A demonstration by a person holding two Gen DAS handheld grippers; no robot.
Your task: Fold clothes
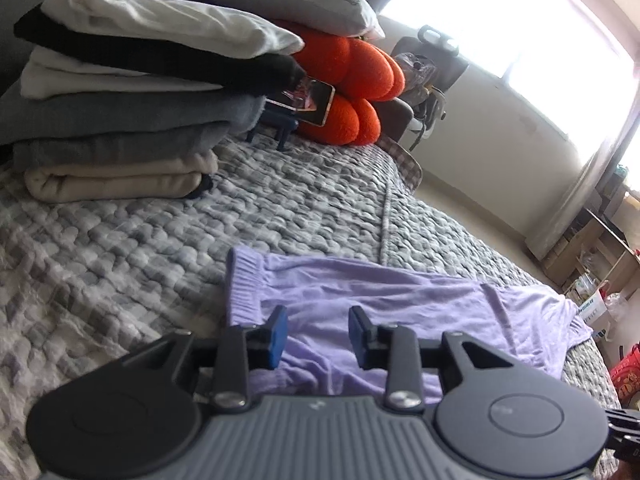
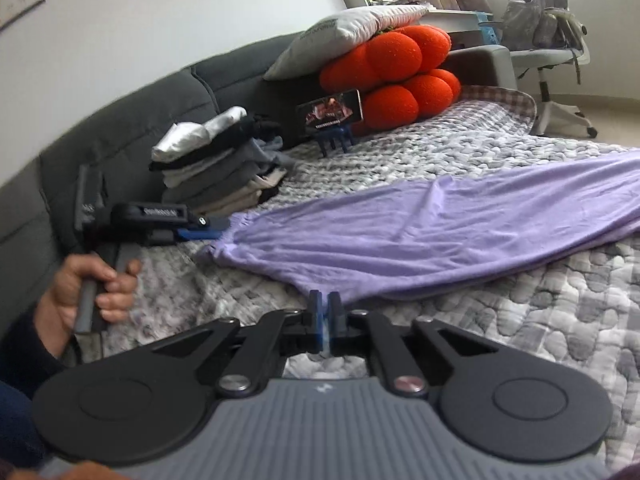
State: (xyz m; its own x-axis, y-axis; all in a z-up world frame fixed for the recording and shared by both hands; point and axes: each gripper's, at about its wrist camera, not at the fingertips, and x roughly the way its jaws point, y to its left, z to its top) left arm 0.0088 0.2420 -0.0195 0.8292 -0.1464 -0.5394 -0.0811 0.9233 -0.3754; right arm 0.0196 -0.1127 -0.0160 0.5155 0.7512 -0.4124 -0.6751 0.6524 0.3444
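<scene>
Surface: quilt (image 2: 520, 340), grey, on a sofa.
Garment: lilac garment (image 2: 420, 232), spread flat mid-quilt.
Stack: folded clothes (image 1: 120, 112), at the backrest.
Phone: phone (image 2: 332, 112), on a blue stand (image 2: 334, 140), beside the stack.
Cushions: orange cushion (image 2: 400, 76), pillow (image 2: 344, 34) on top.

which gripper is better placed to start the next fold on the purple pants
Right. The right gripper sits nearly shut at the edge of the purple pants, though a grip is unclear. The left gripper is open over the waistband, gripping nothing.
</scene>
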